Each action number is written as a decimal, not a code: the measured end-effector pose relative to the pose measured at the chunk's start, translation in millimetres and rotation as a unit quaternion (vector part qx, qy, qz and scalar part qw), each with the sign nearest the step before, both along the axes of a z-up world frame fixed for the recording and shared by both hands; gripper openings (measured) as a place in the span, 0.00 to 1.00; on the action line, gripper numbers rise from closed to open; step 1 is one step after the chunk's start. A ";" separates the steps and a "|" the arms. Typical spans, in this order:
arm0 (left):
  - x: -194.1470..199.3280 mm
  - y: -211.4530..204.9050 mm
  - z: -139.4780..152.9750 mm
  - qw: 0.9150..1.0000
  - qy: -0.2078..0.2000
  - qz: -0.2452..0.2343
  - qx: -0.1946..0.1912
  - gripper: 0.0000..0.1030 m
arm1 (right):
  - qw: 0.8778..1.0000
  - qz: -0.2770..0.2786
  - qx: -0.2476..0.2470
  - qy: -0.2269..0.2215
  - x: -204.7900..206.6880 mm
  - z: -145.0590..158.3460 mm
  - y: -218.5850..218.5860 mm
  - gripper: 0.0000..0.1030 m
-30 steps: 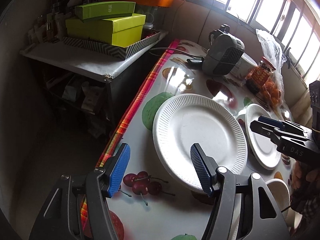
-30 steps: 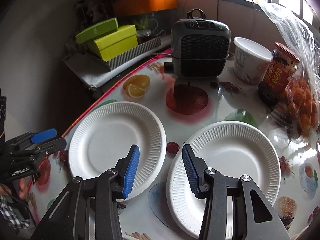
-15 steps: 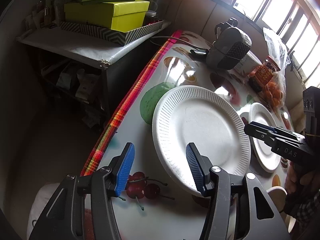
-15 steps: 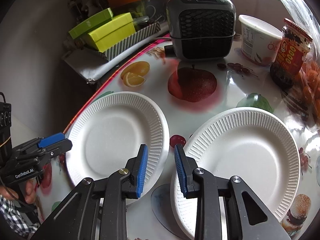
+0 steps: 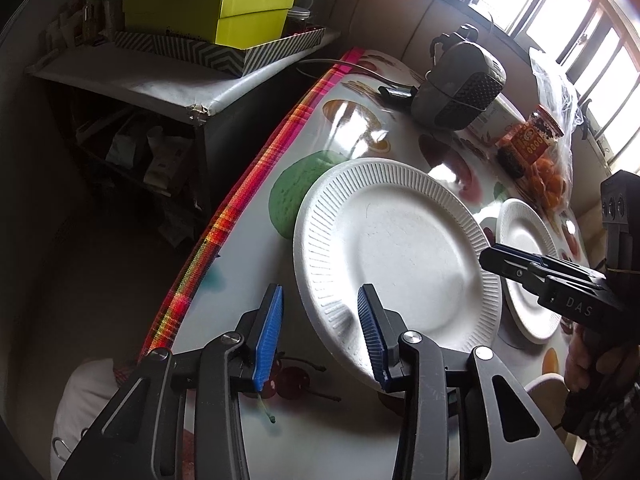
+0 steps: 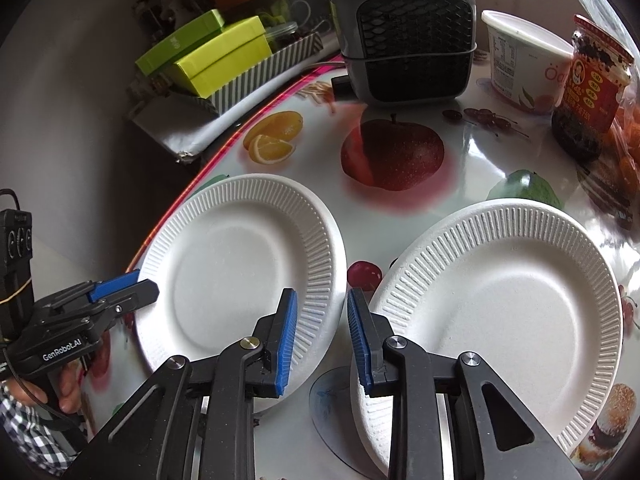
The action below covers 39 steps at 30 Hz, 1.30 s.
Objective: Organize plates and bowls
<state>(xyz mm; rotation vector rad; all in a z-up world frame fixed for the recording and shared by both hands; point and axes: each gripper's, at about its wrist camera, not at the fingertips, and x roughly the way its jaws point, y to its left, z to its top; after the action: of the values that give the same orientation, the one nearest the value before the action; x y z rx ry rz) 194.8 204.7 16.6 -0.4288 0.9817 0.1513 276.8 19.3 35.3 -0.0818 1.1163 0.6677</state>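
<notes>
Left gripper (image 5: 319, 300) closing in, jaws apart, straddling near-left rim of left plate (image 5: 396, 264), not yet pinching. Right gripper (image 6: 320, 300) just narrowed too: slim gap, nothing visibly clamped, rim of right plate (image 6: 500, 304) immediately right of it. Both plates empty, side by side on worktop (image 6: 472, 168). Farther off: lidded tub (image 6: 520, 68), contents hidden; jar (image 6: 588, 92) of dark paste.

Two white ribbed paper plates lie face up, side by side on the table: the left plate (image 6: 236, 272) by the striped left edge, the right plate (image 6: 500, 304) apart, nearer the middle.
</notes>
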 end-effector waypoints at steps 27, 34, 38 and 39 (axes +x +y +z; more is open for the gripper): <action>-13.9 -3.3 25.6 1.000 -0.018 -0.006 0.011 0.24 | 1.000 -0.012 0.018 -0.012 -16.9 24.5 -11.7 0.15; -25.7 -15.8 39.3 0.999 -0.032 -0.019 0.015 0.24 | 0.999 -0.022 0.023 -0.020 -36.2 38.6 -24.6 0.15; -33.1 -24.9 44.6 0.999 -0.036 -0.029 0.018 0.24 | 0.999 -0.027 0.023 -0.026 -50.3 47.2 -34.5 0.15; -35.2 -27.5 45.3 0.999 -0.037 -0.032 0.017 0.24 | 0.999 -0.029 0.024 -0.027 -54.1 49.2 -37.5 0.15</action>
<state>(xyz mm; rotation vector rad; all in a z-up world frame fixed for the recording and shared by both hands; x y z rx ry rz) 159.6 177.3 61.9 -0.3691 0.9181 0.0936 222.7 -18.2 84.5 -0.0253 1.0460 0.6361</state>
